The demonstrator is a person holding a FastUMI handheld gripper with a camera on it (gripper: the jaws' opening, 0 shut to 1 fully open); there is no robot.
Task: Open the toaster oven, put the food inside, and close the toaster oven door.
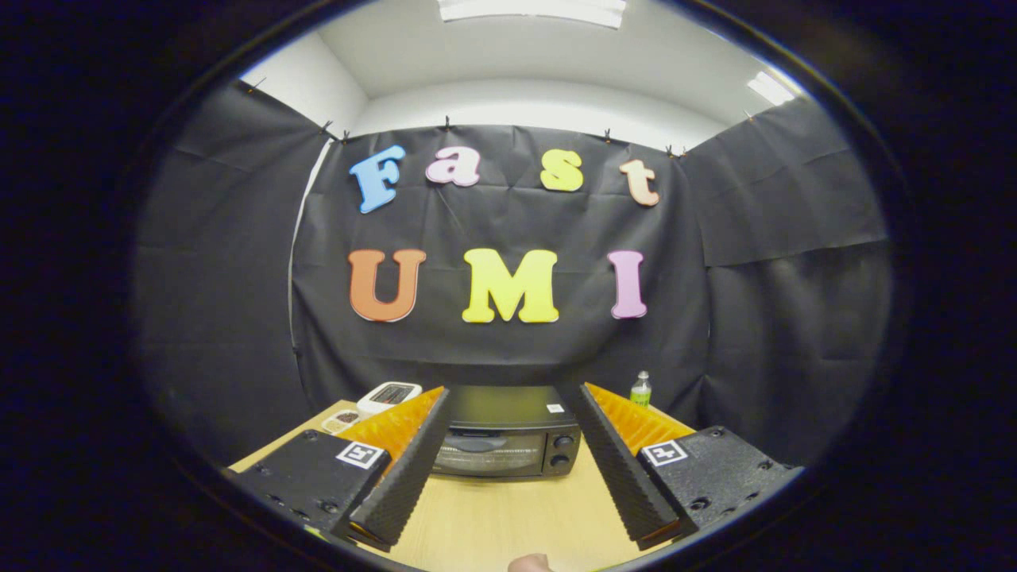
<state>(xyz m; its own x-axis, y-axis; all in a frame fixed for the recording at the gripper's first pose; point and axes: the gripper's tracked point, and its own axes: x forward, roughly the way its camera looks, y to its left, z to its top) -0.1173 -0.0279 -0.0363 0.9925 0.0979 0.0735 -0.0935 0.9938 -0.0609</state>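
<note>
A black toaster oven (508, 433) stands on the wooden table (508, 516), beyond my fingers and framed by the gap between them. Its glass door looks closed, and two knobs sit on its right side. My gripper (508, 389) is open, fingers spread wide with nothing between them. A small tray holding food (343, 419) lies on the table left of the oven, partly hidden by my left finger (413, 461).
A white device with a dark top (389, 395) sits behind the food tray at the back left. A small green-labelled bottle (640, 389) stands at the back right. A fingertip of a hand (531, 563) pokes in close below.
</note>
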